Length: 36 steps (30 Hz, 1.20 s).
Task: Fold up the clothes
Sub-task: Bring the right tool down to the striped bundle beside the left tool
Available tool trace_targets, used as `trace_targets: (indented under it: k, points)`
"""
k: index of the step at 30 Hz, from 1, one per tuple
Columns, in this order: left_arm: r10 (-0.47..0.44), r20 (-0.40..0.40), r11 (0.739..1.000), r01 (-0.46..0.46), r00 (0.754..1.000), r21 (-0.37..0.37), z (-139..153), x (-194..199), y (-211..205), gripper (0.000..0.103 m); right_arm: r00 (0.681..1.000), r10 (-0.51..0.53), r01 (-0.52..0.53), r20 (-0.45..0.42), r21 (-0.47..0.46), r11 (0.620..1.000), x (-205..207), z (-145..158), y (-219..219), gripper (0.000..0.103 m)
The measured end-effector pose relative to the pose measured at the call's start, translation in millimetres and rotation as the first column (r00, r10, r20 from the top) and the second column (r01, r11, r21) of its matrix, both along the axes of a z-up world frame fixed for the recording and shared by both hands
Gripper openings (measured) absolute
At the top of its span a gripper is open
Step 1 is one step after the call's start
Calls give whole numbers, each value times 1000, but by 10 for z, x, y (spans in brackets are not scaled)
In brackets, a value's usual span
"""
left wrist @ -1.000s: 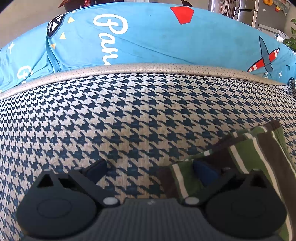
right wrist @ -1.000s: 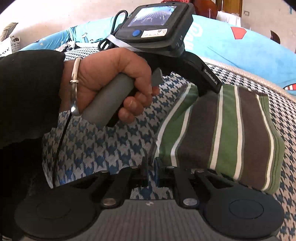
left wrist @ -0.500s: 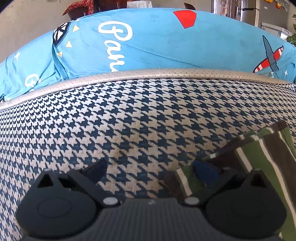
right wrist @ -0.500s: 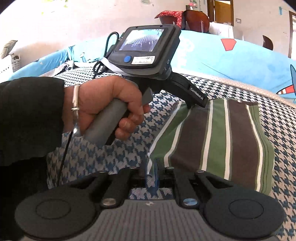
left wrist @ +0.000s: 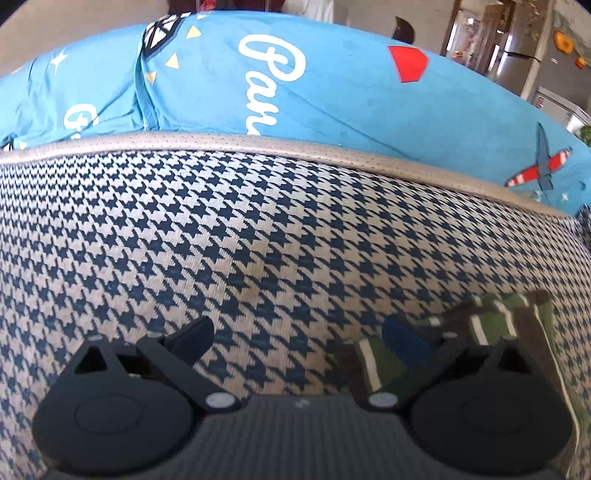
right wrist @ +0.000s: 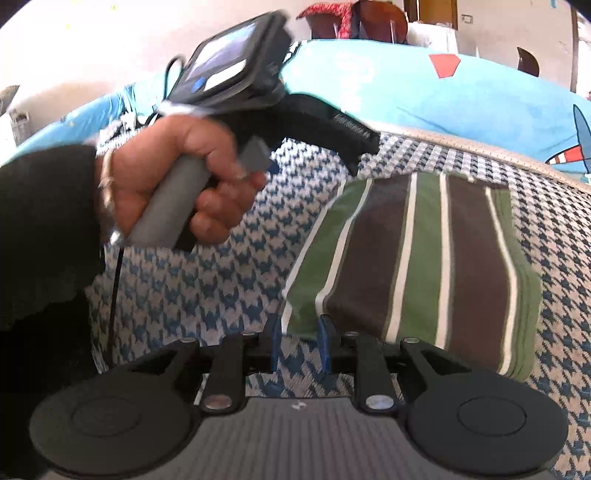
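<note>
A folded green, brown and white striped garment [right wrist: 424,258] lies flat on the houndstooth-patterned cushion [right wrist: 207,280]. In the left wrist view only its corner [left wrist: 491,325] shows at the lower right. My right gripper [right wrist: 298,343] sits low at the garment's near left corner. Its jaws are opening, the blue pads [right wrist: 274,341] stand a little apart, and the cloth's edge lies just at their tips without being pinched. My left gripper [left wrist: 297,338] is wide open over bare cushion, with nothing between its fingers. A hand [right wrist: 177,173] holds it up to the left of the garment.
A bright blue printed bedding roll [left wrist: 295,92] rises behind the cushion's beige piped edge [left wrist: 258,142]. A black sleeve [right wrist: 40,229] fills the left of the right wrist view. Chairs [right wrist: 376,20] and a fridge [left wrist: 524,55] stand far behind.
The right jaws have gone from shut to slightly parted at the garment's corner. The left gripper has lifted up and away from the garment, still open, and has tilted.
</note>
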<state>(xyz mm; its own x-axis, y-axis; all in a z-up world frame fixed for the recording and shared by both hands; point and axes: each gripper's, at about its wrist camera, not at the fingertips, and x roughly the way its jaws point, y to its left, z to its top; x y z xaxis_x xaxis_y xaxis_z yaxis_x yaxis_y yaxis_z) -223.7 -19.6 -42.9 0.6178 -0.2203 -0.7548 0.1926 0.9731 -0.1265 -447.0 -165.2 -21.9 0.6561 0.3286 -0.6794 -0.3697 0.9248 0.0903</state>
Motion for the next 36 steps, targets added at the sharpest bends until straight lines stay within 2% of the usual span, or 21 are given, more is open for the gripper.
trace_targets:
  k: [5,9,12,16,19,22,28,33,36]
  points:
    - [-82,-15,997,82,997,-5,19,-269,-17,102,998,-51,51,40,13,999,-15,80,-88,21]
    - [-135,-32,990,136,990,48,-31,-427,-141,102,993,-113,113,23,2,994,14,34,-77,21]
    - [-102,-43,986,106,994,130,-120,-316,-204,103,985,-170,169,-21,-46,985,78,-74,-44,22]
    - [-54,-55,989,61,997,133,-159,-294,-138,103,981,-187,187,-52,-17,982,126,-112,-61,26]
    - [-51,-47,987,58,998,147,-170,-315,-136,103,981,-183,183,-62,3,983,137,-115,-54,32]
    - [-45,-41,986,51,998,159,-177,-374,-130,103,982,-177,178,-65,9,984,146,-118,-43,33]
    - [-3,-10,995,4,1000,101,-80,-585,16,103,979,-203,204,-21,71,976,175,3,-223,34]
    - [-39,-7,998,39,999,54,-30,-698,81,103,952,-306,304,4,102,947,228,38,-376,34]
    - [-77,-16,994,78,997,72,-61,-802,-30,103,939,-344,344,-17,94,934,257,23,-422,34]
